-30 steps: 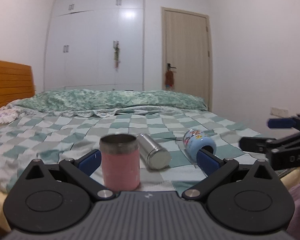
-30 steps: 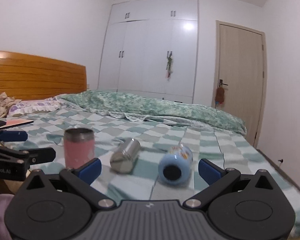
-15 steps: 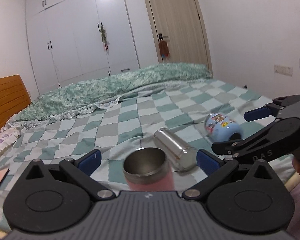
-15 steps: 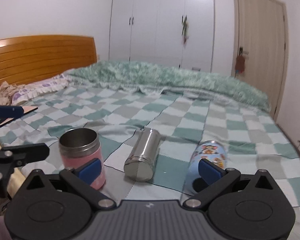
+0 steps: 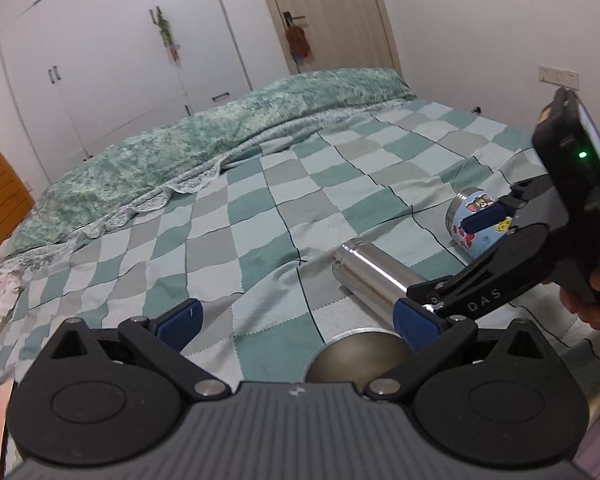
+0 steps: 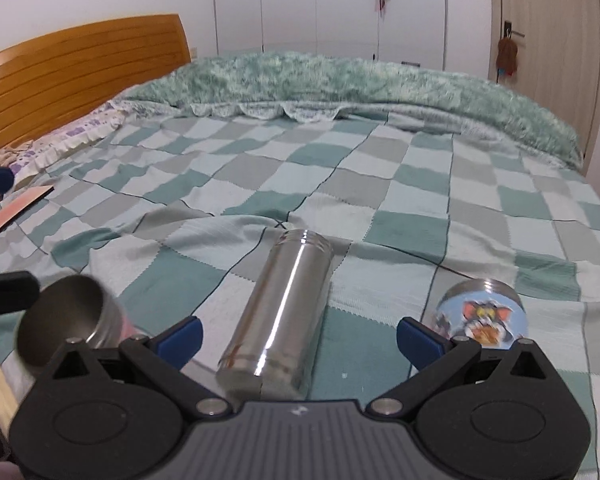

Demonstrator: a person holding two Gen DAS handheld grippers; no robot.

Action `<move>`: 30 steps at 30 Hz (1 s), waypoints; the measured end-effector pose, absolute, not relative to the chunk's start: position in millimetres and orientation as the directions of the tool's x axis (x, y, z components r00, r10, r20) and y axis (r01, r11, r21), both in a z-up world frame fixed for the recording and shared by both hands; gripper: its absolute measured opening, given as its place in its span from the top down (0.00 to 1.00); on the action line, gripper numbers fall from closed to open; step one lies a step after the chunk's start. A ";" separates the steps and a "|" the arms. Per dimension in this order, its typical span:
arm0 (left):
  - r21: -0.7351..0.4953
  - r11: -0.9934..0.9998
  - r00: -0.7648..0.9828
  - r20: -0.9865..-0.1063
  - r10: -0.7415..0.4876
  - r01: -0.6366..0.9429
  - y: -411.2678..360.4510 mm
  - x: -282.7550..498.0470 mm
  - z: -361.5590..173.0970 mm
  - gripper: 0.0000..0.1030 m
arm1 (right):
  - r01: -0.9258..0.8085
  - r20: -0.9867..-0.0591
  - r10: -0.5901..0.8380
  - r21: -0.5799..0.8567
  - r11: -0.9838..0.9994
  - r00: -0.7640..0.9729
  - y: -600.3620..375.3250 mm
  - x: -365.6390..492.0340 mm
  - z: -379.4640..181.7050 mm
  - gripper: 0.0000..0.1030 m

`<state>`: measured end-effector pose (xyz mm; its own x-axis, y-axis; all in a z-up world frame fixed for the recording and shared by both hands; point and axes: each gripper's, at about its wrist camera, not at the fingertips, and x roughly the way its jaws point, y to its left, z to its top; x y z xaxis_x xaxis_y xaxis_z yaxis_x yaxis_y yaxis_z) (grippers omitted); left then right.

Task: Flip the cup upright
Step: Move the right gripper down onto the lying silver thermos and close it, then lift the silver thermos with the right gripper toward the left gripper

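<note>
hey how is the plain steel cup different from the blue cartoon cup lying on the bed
The steel cup is bare, shiny metal; the blue cartoon cup has a light blue body with cartoon pictures. The steel cup looks longer and slimmer, the blue cartoon cup shorter and stubbier. The steel cup lies in the middle, between the right gripper's open fingers; the blue cartoon cup lies further right. Both lie on their sides on the checked bedspread.

steel cup (image 6: 276, 312) on its side on checked bedspread, cartoon cup (image 6: 482, 318) toppled beside it

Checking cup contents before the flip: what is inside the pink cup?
The pink cup shows a bare steel inner wall through its open mouth, with nothing visible inside. Its bottom is shadowed, partly hidden behind the right claw.
</note>
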<state>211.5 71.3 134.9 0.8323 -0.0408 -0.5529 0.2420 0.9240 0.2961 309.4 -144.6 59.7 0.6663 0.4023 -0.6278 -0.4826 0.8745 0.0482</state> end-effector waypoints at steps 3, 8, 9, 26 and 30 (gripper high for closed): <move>0.276 0.926 0.815 -0.577 -0.055 0.258 76.3 229.9 136.7 0.00 | -0.481 -0.650 0.392 0.047 0.876 0.651 -138.6 329.6 55.0 0.00; 0.256 0.926 0.786 -0.614 -0.067 0.279 79.7 253.4 131.5 0.00 | -0.492 -0.705 0.413 0.104 0.864 0.576 -131.2 355.9 39.9 0.08; 0.252 0.925 0.781 -0.620 -0.071 0.284 79.8 257.5 130.3 0.00 | -0.493 -0.717 0.414 0.113 0.862 0.560 -130.0 360.0 35.6 0.09; 0.217 0.930 0.776 -0.622 -0.103 0.297 75.0 256.9 127.9 0.00 | -0.472 -0.737 0.506 0.287 0.834 0.447 -132.0 374.9 8.4 0.37; 0.209 0.933 0.785 -0.610 -0.109 0.292 71.5 248.0 134.8 0.00 | -0.438 -0.715 0.511 0.310 0.844 0.477 -143.3 369.6 13.2 0.38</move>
<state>248.0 71.5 134.8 0.7848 -0.1091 -0.6101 0.2924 0.9331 0.2092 369.6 -143.3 13.2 0.4775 0.5106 -0.7151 -0.4377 0.8439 0.3103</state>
